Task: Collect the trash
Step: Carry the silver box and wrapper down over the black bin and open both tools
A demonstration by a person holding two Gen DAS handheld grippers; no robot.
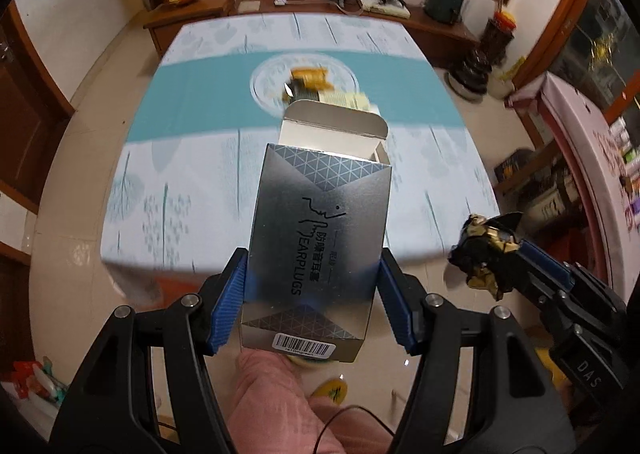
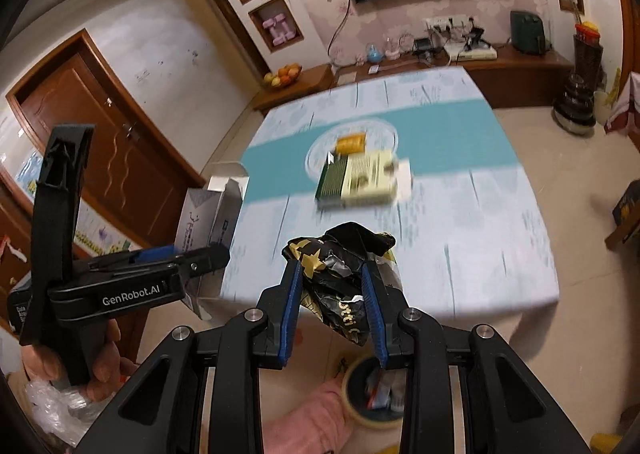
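In the left wrist view, the left gripper (image 1: pixel 312 294) pinches a silver earplug box (image 1: pixel 320 238) by its two long sides, the blue pads pressed against the card. The box points away from the camera, its top flap (image 1: pixel 334 122) folded open and its barcode end nearest the lens. It hangs over the near edge of a table (image 1: pixel 192 182) covered in a white and teal cloth. Far out on the table sits a clear plate (image 1: pixel 264 82) with an orange packet (image 1: pixel 308 76) on it, and a pale box (image 1: pixel 346 98) pokes out behind the open flap; all of this is blurred. At the right, the right gripper (image 1: pixel 500 254) clamps a crumpled black and gold wrapper (image 1: pixel 478 254). Pink sleeve fabric (image 1: pixel 276 386) shows below the box.

In the right wrist view, the right gripper (image 2: pixel 332 286) squeezes the same wrapper (image 2: pixel 340 274) between its blue pads, just in front of the table's near edge (image 2: pixel 440 262). Below it on the floor stands a yellow-rimmed bin (image 2: pixel 352 374) with some rubbish inside, probably wrappers, though it is mostly hidden. At the left, the left gripper (image 2: pixel 192 254) holds the earplug box (image 2: pixel 208 214) beside the table's left edge. In the middle of the table the green and cream box (image 2: pixel 360 182) lies against the plate (image 2: pixel 384 134) holding the orange packet (image 2: pixel 350 144).
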